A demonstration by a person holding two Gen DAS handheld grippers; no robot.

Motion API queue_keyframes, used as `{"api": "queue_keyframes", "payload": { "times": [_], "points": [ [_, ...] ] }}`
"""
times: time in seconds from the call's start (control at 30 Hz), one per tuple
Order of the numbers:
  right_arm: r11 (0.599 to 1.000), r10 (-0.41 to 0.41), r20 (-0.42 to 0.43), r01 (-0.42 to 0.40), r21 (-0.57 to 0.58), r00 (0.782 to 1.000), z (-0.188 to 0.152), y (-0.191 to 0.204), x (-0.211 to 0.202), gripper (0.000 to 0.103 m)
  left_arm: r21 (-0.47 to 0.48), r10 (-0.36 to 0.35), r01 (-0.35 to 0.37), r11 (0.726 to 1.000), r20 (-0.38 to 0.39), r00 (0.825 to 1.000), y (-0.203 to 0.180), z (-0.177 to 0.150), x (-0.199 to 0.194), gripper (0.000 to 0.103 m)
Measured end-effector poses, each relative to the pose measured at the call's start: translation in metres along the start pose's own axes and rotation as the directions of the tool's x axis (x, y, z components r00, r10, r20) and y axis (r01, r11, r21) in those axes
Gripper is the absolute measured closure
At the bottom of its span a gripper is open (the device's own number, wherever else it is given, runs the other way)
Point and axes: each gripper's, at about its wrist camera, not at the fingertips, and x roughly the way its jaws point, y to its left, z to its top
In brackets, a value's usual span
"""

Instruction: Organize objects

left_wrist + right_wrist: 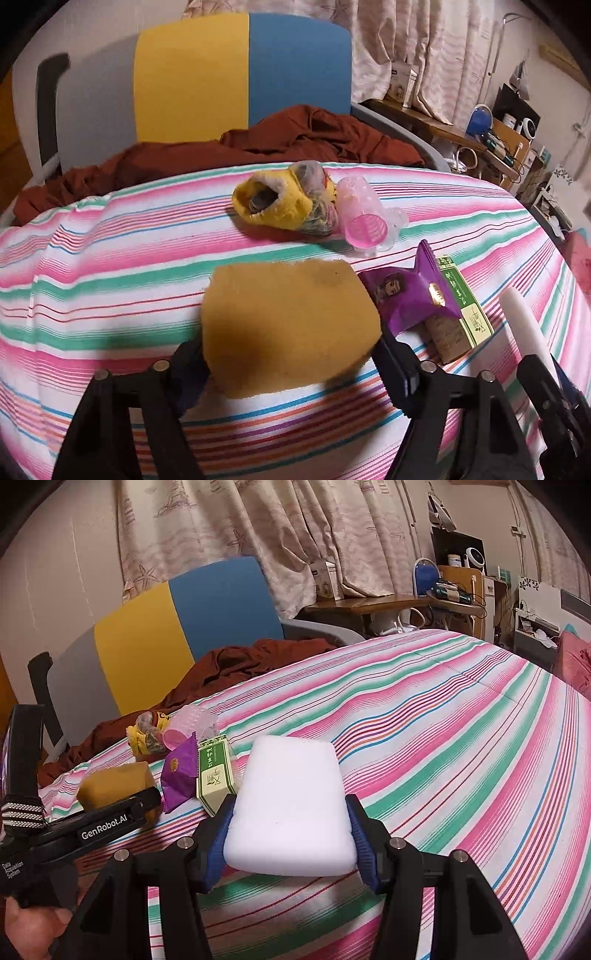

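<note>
Left gripper (291, 354) clamped on soft yellow-brown sponge block (288, 328), right gripper (290, 845) clamped on white foam block (291, 805); may slip if squeezed unevenly.

Two wrist fisheyes, each close above the striped bed (110, 258), angled down past its hand-held gripper, sharing the green box (467, 306) (214, 771) and chair (192, 77) (140, 646)

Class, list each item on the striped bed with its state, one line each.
Yellow sponge block: between left gripper fingers, gripped.
White foam block: clamped in right gripper.
Pink plastic cup: lying on its side.
Purple foil packet: lying on green box.
</note>
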Motion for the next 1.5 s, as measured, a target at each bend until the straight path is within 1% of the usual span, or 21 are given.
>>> {"api": "queue_keyframes", "payload": {
  "times": [0.07, 0.13, 0.23, 0.37, 0.43, 0.53, 0.67, 0.83, 1.07, 1.13, 1.27, 1.37, 1.5],
  "points": [
    [1.0, -0.004, 0.003, 0.004, -0.002, 1.0, 0.0, 0.001, 0.0, 0.046, 0.032, 0.007, -0.008, 0.999, 0.022, 1.0, -0.006, -0.003, -0.005, 0.028],
    [1.0, -0.005, 0.013, 0.005, -0.008, 1.0, -0.001, 0.002, -0.002, 0.046, 0.044, 0.007, -0.008, 0.999, 0.036, 0.999, -0.007, -0.006, -0.009, 0.028],
    [1.0, -0.009, 0.03, 0.01, -0.028, 0.999, -0.001, 0.005, -0.006, 0.046, 0.041, 0.019, -0.022, 0.999, 0.068, 0.997, -0.004, -0.011, -0.019, 0.028],
    [0.998, -0.001, 0.042, 0.003, -0.066, 0.999, -0.001, 0.012, -0.008, 0.046, 0.025, 0.028, -0.032, 0.999, 0.132, 0.991, 0.005, -0.023, -0.043, 0.028],
    [0.996, 0.01, 0.046, -0.006, -0.084, 0.999, -0.001, 0.015, -0.009, 0.046, 0.022, 0.026, -0.029, 0.999, 0.145, 0.989, 0.008, -0.028, -0.05, 0.028],
    [0.994, 0.015, 0.061, -0.009, -0.112, 0.998, -0.002, 0.02, -0.012, 0.046, 0.006, -0.005, 0.004, 1.0, 0.155, 0.988, 0.016, -0.039, -0.063, 0.028],
    [0.985, 0.043, 0.073, -0.03, -0.17, 0.996, -0.006, 0.034, -0.019, 0.046, -0.047, -0.005, 0.013, 0.999, 0.167, 0.986, 0.032, -0.054, -0.081, 0.028],
    [0.966, 0.076, 0.104, -0.047, -0.256, 0.992, -0.018, 0.056, -0.035, 0.046, -0.081, -0.002, 0.018, 0.997, 0.188, 0.982, 0.046, -0.075, -0.101, 0.028],
    [0.927, 0.115, 0.09, -0.075, -0.367, 0.989, -0.039, 0.09, -0.053, 0.046, -0.117, 0.003, 0.022, 0.993, 0.211, 0.977, 0.063, -0.099, -0.126, 0.028],
    [0.912, 0.134, 0.074, -0.094, -0.398, 0.988, -0.048, 0.1, -0.058, 0.046, -0.13, 0.006, 0.022, 0.991, 0.215, 0.976, 0.068, -0.104, -0.13, 0.028],
    [0.874, 0.171, 0.045, -0.13, -0.468, 0.984, -0.064, 0.124, -0.069, 0.046, -0.188, 0.021, 0.021, 0.982, 0.221, 0.975, 0.086, -0.12, -0.142, 0.028],
    [0.865, 0.185, 0.026, -0.15, -0.479, 0.982, -0.072, 0.136, -0.074, 0.046, -0.224, 0.048, 0.0, 0.975, 0.212, 0.976, 0.099, -0.13, -0.15, 0.028],
    [0.87, 0.211, -0.007, -0.191, -0.455, 0.978, -0.079, 0.145, -0.079, 0.046, -0.239, 0.064, -0.015, 0.971, 0.2, 0.978, 0.113, -0.142, -0.158, 0.027]
  ]
}}
